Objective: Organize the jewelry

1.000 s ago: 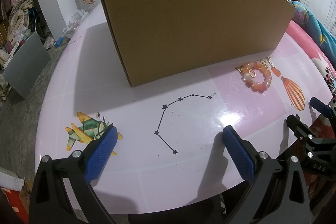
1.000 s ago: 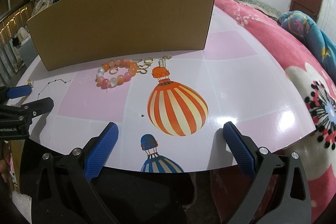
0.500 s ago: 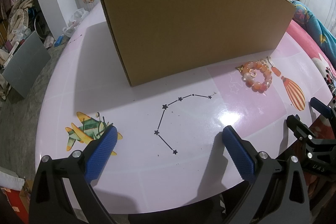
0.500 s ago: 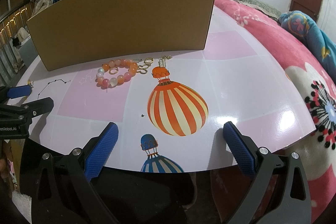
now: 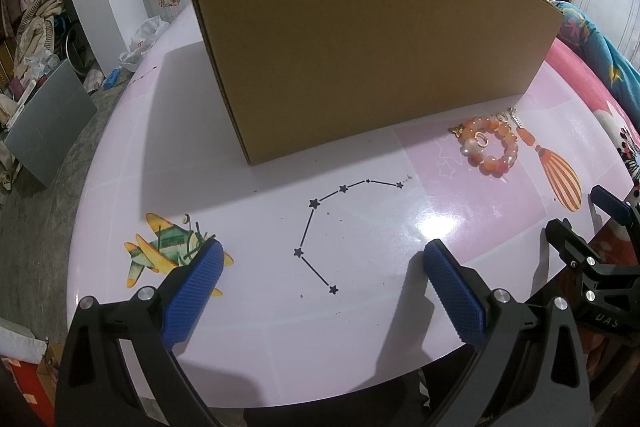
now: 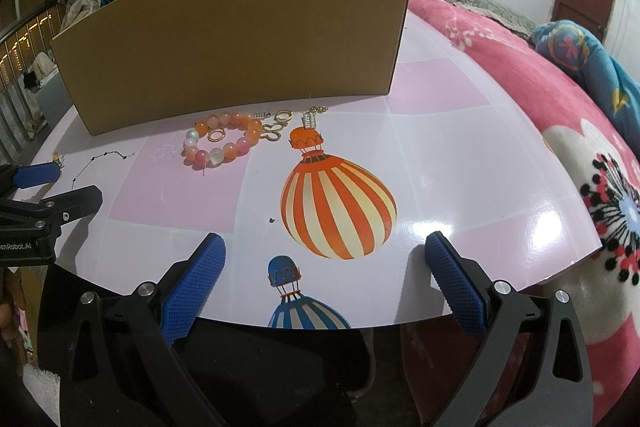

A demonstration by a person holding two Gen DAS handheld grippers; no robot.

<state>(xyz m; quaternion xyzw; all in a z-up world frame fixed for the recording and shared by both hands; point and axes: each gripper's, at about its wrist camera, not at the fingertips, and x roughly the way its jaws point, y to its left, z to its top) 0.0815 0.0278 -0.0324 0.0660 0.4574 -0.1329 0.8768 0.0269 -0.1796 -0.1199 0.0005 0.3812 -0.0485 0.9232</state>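
An orange and pink bead bracelet (image 6: 222, 145) (image 5: 490, 146) lies on the table just in front of a brown cardboard box (image 6: 236, 39) (image 5: 372, 43). A gold ring (image 6: 216, 135) rests inside the bracelet's loop. More small gold pieces (image 6: 276, 126) and a chain pendant (image 6: 310, 118) lie to its right. My right gripper (image 6: 325, 259) is open near the table's front edge, well short of the jewelry. My left gripper (image 5: 318, 267) is open over the star drawing, with the bracelet far to its right. Both hold nothing.
The round table (image 6: 440, 163) has balloon and plane pictures printed on it. A pink flowered blanket (image 6: 560, 131) lies to the right of the table. The box's inside is hidden from both views. Clutter and a grey panel (image 5: 44, 123) sit on the floor at left.
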